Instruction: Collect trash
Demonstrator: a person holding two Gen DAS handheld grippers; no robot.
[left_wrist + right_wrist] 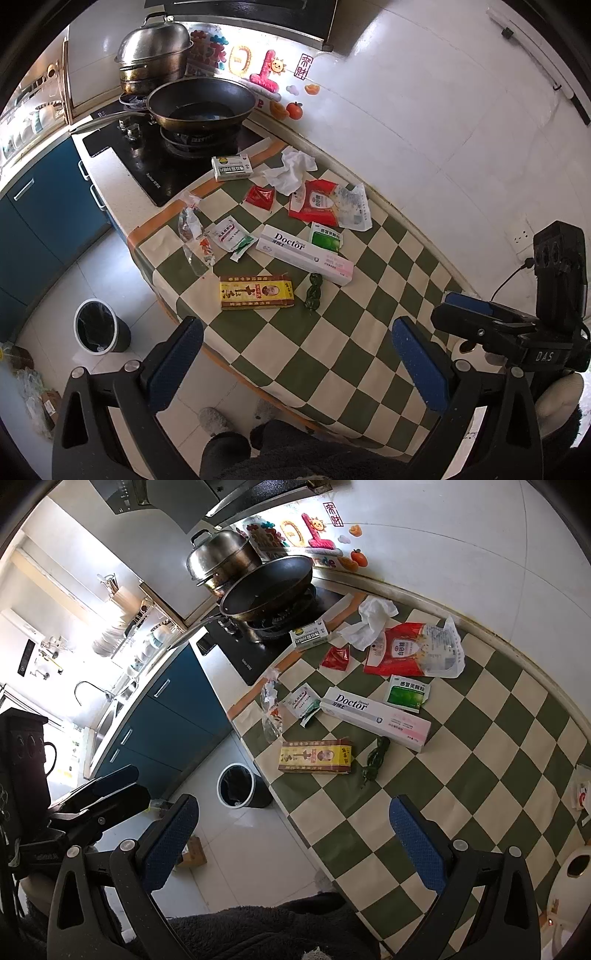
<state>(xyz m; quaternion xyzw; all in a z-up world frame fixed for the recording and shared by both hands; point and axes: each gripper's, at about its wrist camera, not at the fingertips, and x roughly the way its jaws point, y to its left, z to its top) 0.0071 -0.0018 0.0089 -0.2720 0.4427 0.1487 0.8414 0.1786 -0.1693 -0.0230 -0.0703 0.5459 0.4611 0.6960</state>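
Both claws hang above the near edge of the tabletop [343, 354], tilted down toward the checkered cloth. The left claw [295, 358] sits over the cloth's near left corner, its blue-padded fingers [419, 363] spread wide with nothing between them. The right claw [293, 836] is likewise wide apart and empty, touching nothing.

In the left wrist view the right claw's body appears at 3 o'clock; in the right wrist view the left claw shows at 9 o'clock with its fingers likewise apart. Only the right wrist view shows the sink and dish rack at 9 to 10 o'clock, a white rounded appliance at 4 o'clock, and a cardboard box on the floor. Only the left wrist view shows a wall socket with a plug at 3 o'clock and the person's slippers at 6 o'clock.

The trash lies scattered on the cloth beyond both claws: a yellow box [256, 291], a green twisted wrapper [314, 290] just beside it, a long "Doctor" toothpaste box [304, 253], a green sachet [325, 238] touching that box, a clear plastic wrapper [194, 236], a white sachet [229, 236], a small red packet [260, 195], a red-and-clear bag [325, 203], a crumpled tissue [291, 170], and a small medicine box [232, 167] on the stove's edge. A bin [98, 326] with a black liner stands on the floor at 8 o'clock. A wok [201, 105] and steamer pot [155, 59] sit on the stove.
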